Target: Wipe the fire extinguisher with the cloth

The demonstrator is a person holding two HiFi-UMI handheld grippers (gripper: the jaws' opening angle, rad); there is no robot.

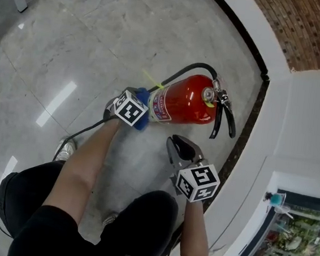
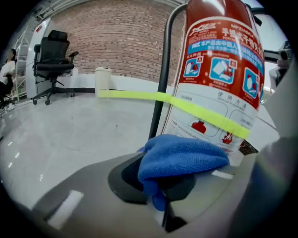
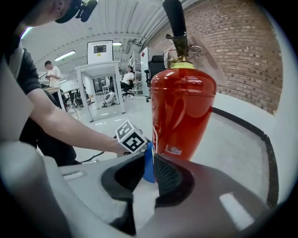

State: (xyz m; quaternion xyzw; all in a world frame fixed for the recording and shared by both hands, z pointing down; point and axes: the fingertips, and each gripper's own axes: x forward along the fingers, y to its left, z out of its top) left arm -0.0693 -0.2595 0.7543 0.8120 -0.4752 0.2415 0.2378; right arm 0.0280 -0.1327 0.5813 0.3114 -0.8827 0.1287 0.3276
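A red fire extinguisher stands upright on the pale floor, with a black hose and a black handle. My left gripper is shut on a blue cloth, which lies against the lower labelled side of the cylinder. In the left gripper view the cloth bunches over the jaws in front of the extinguisher's label, which a yellow-green strap crosses. My right gripper hovers just short of the extinguisher, open, with nothing between its pads.
A white wall base with a dark skirting line runs close behind the extinguisher, and a glass cabinet stands at the right. A cable trails on the floor. Farther off are an office chair, a white bin and a table.
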